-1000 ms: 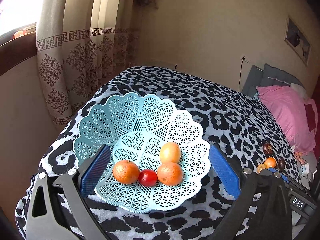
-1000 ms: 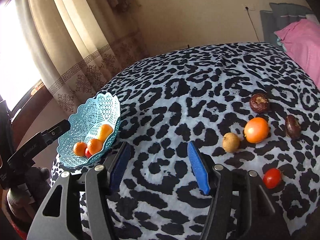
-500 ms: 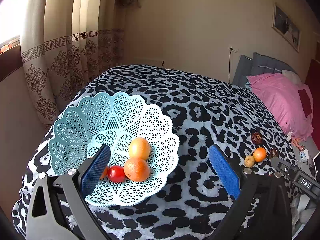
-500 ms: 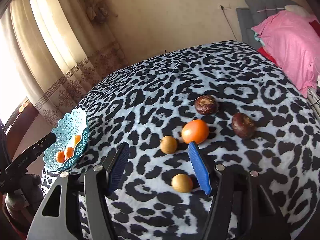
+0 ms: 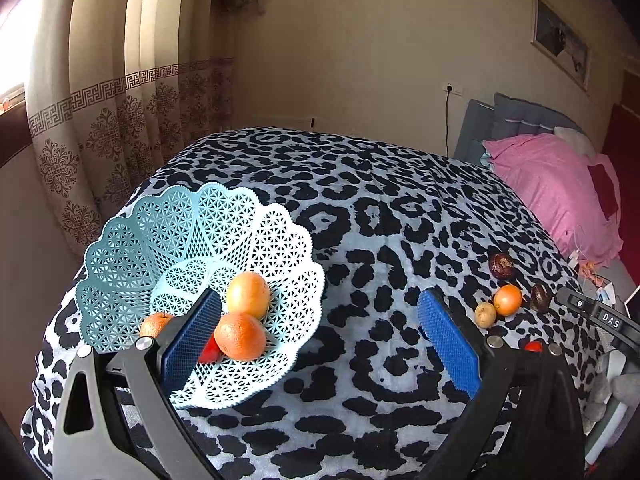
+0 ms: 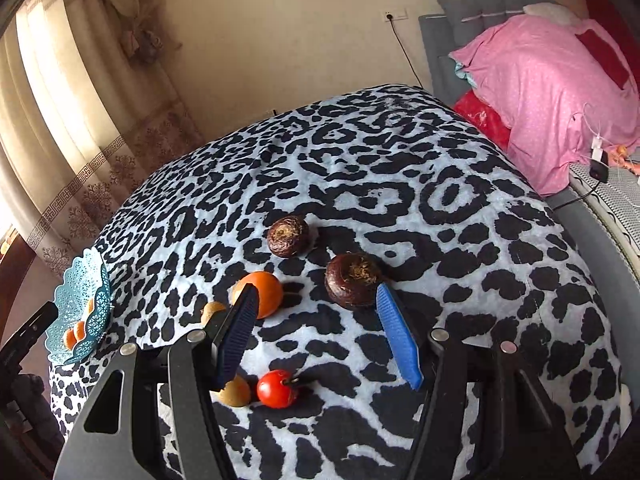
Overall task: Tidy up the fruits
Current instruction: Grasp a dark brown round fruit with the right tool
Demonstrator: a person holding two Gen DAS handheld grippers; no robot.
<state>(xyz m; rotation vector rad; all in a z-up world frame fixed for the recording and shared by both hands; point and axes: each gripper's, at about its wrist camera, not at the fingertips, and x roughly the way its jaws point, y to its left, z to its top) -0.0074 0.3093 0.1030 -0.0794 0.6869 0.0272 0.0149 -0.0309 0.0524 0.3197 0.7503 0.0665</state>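
A light-blue lattice basket (image 5: 132, 252) (image 6: 76, 308) holds three oranges (image 5: 240, 336) and a red fruit partly hidden behind my left finger. My left gripper (image 5: 320, 340) is open and empty, just right of the basket. In the right wrist view, loose fruit lies on the leopard-print cover: two dark brown fruits (image 6: 352, 284) (image 6: 287, 236), an orange (image 6: 264, 292), two small tan fruits (image 6: 236, 392) and a red tomato (image 6: 275, 389). My right gripper (image 6: 316, 332) hovers open over this group, the nearer brown fruit just beyond its right fingertip. Nothing is held.
The leopard-print cover (image 5: 380, 208) drapes a rounded surface that drops away at its edges. A pink pillow (image 6: 552, 80) and grey headboard lie to the right. Curtains (image 5: 120, 120) hang behind the basket. The loose fruit cluster (image 5: 506, 300) shows far right in the left wrist view.
My right gripper has swung right and closer to the loose fruit, which now sits between and under its fingers. My left gripper has drifted right, away from over the basket.
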